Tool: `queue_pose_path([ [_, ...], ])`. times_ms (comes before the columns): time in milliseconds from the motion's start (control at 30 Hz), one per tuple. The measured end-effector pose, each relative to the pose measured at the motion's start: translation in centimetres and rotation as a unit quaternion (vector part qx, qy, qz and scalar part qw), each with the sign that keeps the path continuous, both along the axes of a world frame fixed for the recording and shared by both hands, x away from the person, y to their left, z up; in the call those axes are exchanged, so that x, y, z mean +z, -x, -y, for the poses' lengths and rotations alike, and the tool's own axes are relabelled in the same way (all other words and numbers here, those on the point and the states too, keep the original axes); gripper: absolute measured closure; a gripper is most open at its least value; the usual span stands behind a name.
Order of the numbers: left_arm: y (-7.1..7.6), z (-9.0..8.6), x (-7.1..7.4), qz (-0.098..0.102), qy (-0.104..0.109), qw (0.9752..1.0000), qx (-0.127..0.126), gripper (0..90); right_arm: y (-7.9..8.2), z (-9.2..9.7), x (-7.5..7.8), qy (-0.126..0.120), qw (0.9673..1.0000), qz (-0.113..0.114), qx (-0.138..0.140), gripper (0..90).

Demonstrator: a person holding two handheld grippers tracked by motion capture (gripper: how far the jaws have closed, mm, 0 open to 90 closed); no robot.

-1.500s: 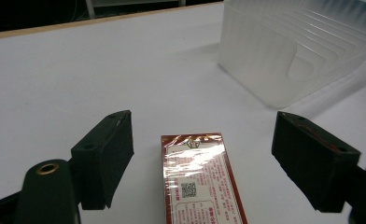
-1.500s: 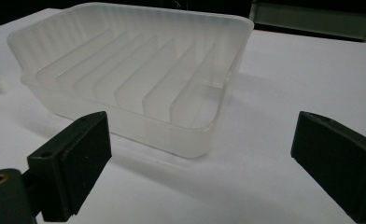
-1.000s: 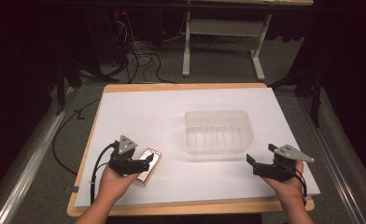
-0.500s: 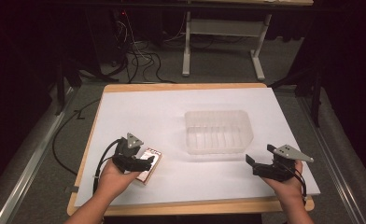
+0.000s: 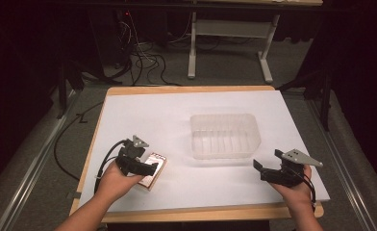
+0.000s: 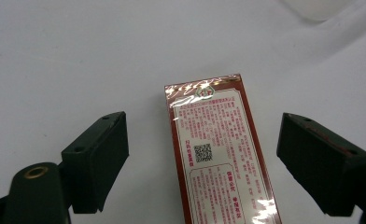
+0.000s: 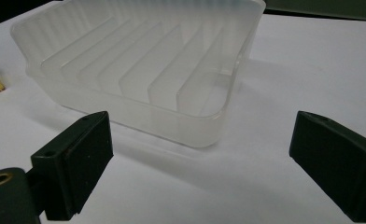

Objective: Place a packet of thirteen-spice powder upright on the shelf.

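Red-bordered, the small printed box (image 6: 221, 154) lies flat left of the clear plastic tray (image 5: 225, 135), between the left gripper (image 6: 202, 163)'s jaws, which have just been opening (pads clear of it). The right gripper (image 5: 266, 172), right of the tray, stands spread and empty.

The left gripper (image 5: 150, 168) has shifted slightly over the box (image 5: 153, 170); its jaws have just been opening and now stand wide apart. In the left gripper view the box (image 6: 221, 154) lies between them, clear of both pads.
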State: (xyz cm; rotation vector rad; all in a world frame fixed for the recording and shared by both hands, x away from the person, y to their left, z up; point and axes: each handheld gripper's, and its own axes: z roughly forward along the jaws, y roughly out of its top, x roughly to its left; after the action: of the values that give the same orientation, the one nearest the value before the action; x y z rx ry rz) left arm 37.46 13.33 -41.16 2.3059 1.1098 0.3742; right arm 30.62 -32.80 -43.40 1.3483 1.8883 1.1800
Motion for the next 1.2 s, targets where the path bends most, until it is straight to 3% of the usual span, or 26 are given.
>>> queue_pose_path([
  [267,-0.4,0.3,0.0,-0.021,-0.022,0.9995,-0.008,16.9,0.0,0.0,0.0,-0.001,1.0,-0.003,0.0,6.8],
  [400,-0.8,0.6,-0.1,-0.042,-0.034,0.9985,-0.009,16.0,0.0,0.0,-0.1,-0.003,1.0,-0.004,0.0,6.9],
  [533,-1.0,1.2,-0.3,-0.061,-0.065,0.996,-0.013,15.8,0.0,0.0,-0.1,-0.001,1.0,-0.005,0.0,7.0],
  [700,-1.2,1.6,-0.4,-0.081,-0.075,0.9936,-0.02,13.8,0.0,0.0,-0.1,-0.003,1.0,-0.007,-0.001,7.2],
  [833,-1.5,2.0,-0.5,-0.101,-0.087,0.9909,-0.02,12.2,0.0,0.0,-0.1,-0.003,1.0,-0.007,-0.003,7.2],
  [900,-1.8,2.2,-0.6,-0.118,-0.097,0.9879,-0.023,12.0,0.0,0.0,0.0,-0.004,1.0,-0.007,-0.004,7.3],
  [933,-1.8,2.2,-0.6,-0.118,-0.097,0.9879,-0.023,12.0,0.0,0.0,-0.1,-0.003,1.0,-0.007,-0.003,7.3],
  [1000,-2.0,2.6,-0.8,-0.135,-0.114,0.9838,-0.029,11.9,0.0,0.0,-0.1,-0.002,1.0,-0.008,-0.004,7.5],
  [1033,-2.0,2.6,-0.8,-0.135,-0.114,0.9838,-0.029,12.0,0.0,0.0,-0.1,-0.002,1.0,-0.009,-0.004,7.6],
  [1167,-2.1,3.2,-1.3,-0.16,-0.138,0.9768,-0.036,12.9,0.0,0.0,-0.1,0.001,0.9999,-0.01,-0.004,7.8],
  [1200,-2.1,3.2,-1.3,-0.16,-0.138,0.9768,-0.036,12.9,-0.1,0.1,-0.1,0.002,1.0,-0.009,-0.004,7.9],
])
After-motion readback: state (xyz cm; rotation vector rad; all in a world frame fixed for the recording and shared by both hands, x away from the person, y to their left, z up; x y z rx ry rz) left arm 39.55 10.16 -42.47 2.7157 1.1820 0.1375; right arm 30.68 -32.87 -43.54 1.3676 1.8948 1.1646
